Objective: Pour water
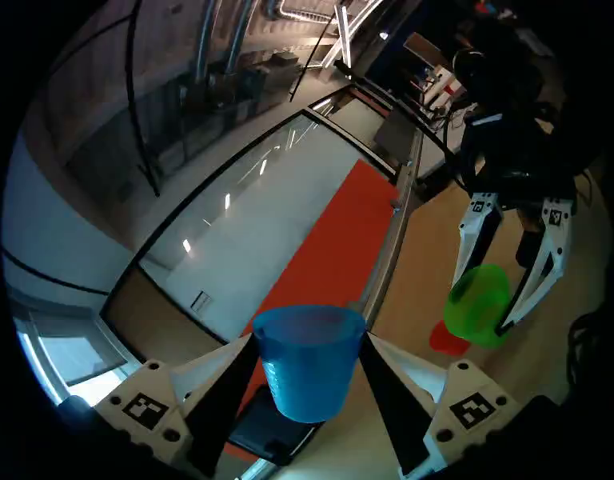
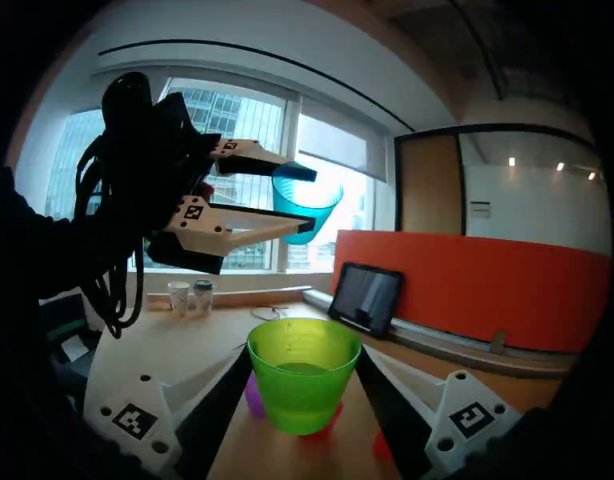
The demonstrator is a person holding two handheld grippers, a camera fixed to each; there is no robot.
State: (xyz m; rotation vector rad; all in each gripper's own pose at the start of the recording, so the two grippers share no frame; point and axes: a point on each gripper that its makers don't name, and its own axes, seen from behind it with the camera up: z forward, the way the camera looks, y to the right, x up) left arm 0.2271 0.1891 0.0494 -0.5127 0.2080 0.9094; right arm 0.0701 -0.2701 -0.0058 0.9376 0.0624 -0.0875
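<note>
My left gripper (image 1: 308, 350) is shut on a blue plastic cup (image 1: 307, 384), which stands upright between its fingers. In the right gripper view that left gripper (image 2: 307, 200) is held up high at the left by a dark-sleeved arm. There the blue cup (image 2: 305, 210) leans slightly and hangs above and beyond the green cup. My right gripper (image 2: 303, 360) is shut on a green translucent cup (image 2: 303, 396) that seems to hold some liquid. From the left gripper view, the right gripper (image 1: 483, 308) hangs at the right with the green cup (image 1: 476, 304) between its fingers.
A wooden desk (image 2: 187, 344) lies below, with a dark tablet (image 2: 367, 298) leaning against an orange partition (image 2: 499, 280). Two small cups (image 2: 191, 294) stand by the window. A purple cup (image 2: 255, 398) and red cups (image 2: 331, 418) sit behind the green cup. A red cup (image 1: 447, 340) rests on the desk.
</note>
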